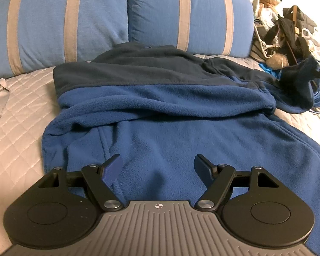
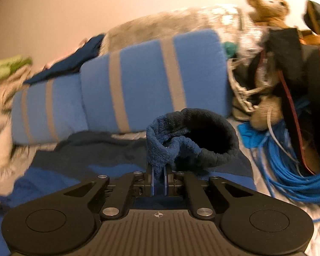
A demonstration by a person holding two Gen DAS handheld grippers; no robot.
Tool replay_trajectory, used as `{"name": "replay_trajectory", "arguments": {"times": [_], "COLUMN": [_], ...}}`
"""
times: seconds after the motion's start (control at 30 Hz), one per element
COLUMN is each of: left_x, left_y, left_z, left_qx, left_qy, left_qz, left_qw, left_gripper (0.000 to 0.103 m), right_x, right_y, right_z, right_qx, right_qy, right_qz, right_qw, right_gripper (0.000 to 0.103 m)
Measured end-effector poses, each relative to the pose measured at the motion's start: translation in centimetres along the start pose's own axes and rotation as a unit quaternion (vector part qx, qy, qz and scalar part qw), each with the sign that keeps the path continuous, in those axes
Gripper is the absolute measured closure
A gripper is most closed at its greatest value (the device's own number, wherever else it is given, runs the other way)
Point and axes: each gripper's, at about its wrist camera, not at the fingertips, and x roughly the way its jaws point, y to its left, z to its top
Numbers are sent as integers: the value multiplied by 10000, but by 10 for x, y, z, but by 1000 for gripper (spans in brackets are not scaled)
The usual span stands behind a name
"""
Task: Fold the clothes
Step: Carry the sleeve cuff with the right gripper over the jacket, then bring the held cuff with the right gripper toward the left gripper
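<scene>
A two-tone fleece jacket (image 1: 160, 98) lies spread on the quilted bedcover (image 1: 17, 115), its dark navy upper part toward the two blue pillows with beige stripes (image 1: 74, 21) and its lighter blue body toward the near edge of the bed. One sleeve is folded across the body as a thick horizontal roll. The left gripper (image 1: 157, 168) is positioned low over the light blue lower panel of the jacket, with its jaws standing wide apart and nothing between them; the blue pads (image 1: 112, 169) are clear of the fabric surface as far as can be judged. The right gripper (image 2: 159, 178) is closed tight on the other sleeve's cuff (image 2: 192, 136), a pinch of fleece clamped between the narrow pads, and the cuff opening stands up as a dark round loop just beyond the fingertips. In the left wrist view this same cuff (image 1: 298, 81) appears raised off the bed at the jacket's right side, with the sleeve trailing down to the garment. The right wrist view is motion-blurred. Beside the jacket on that side lies a coil of blue cable (image 2: 288, 166), and behind it a heap of dark straps and bags with a brown teddy bear (image 2: 266, 6) on top.
</scene>
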Motion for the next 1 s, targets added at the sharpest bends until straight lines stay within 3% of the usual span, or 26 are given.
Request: {"name": "replay_trajectory", "arguments": {"times": [0.4, 0.77, 1.0], "left_x": [-3, -3, -4], "left_y": [1, 2, 4], "left_z": [-1, -1, -1], "left_qx": [3, -30, -81], "left_qy": [-80, -94, -97], "left_qz": [18, -28, -53], "left_qw": [10000, 9999, 9999], "left_gripper": [29, 29, 29], "right_x": [35, 50, 56], "right_y": [69, 125, 172], "right_z": [-5, -3, -4], "right_qx": [-738, -1180, -1902], "right_qy": [206, 90, 49], "right_qz": [399, 653, 653], "right_qw": [9963, 9908, 9796], "right_gripper": [93, 93, 93]}}
